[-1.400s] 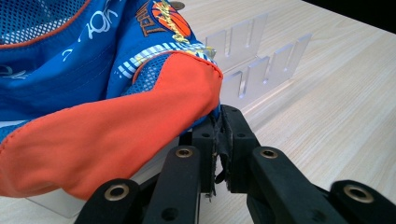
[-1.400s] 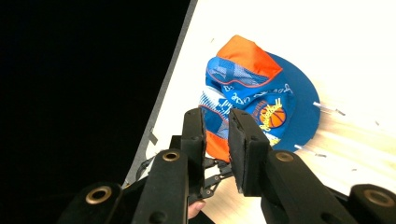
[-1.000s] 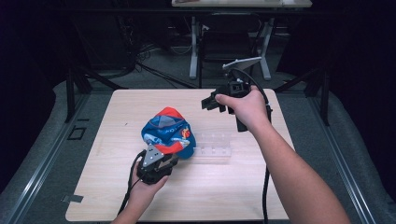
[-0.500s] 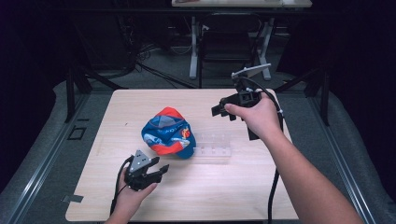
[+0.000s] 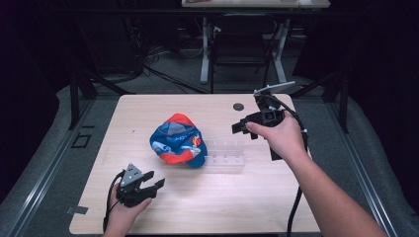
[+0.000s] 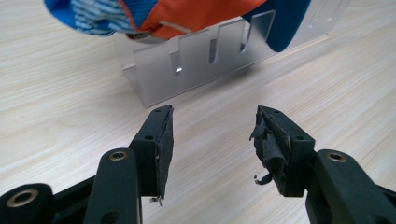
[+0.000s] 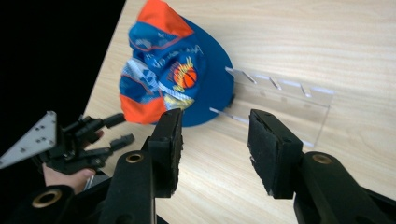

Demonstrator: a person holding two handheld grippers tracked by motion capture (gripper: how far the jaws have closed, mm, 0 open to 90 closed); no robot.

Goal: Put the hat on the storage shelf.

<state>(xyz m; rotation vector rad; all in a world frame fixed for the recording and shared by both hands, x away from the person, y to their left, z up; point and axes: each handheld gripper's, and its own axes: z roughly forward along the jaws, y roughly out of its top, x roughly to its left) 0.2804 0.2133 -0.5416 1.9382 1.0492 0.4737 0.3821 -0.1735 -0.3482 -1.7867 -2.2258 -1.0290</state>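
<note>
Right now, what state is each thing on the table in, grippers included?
Blue and orange cap: lying crumpled, brim over one end of the rack.
Clear acrylic slotted rack: resting on the table, slots empty.
Left gripper: open, empty.
Right gripper: open, empty.

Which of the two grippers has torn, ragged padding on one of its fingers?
The left gripper: shreds of black pad hang from one of its fingers. On the right gripper the pads look flat and whole.
</note>
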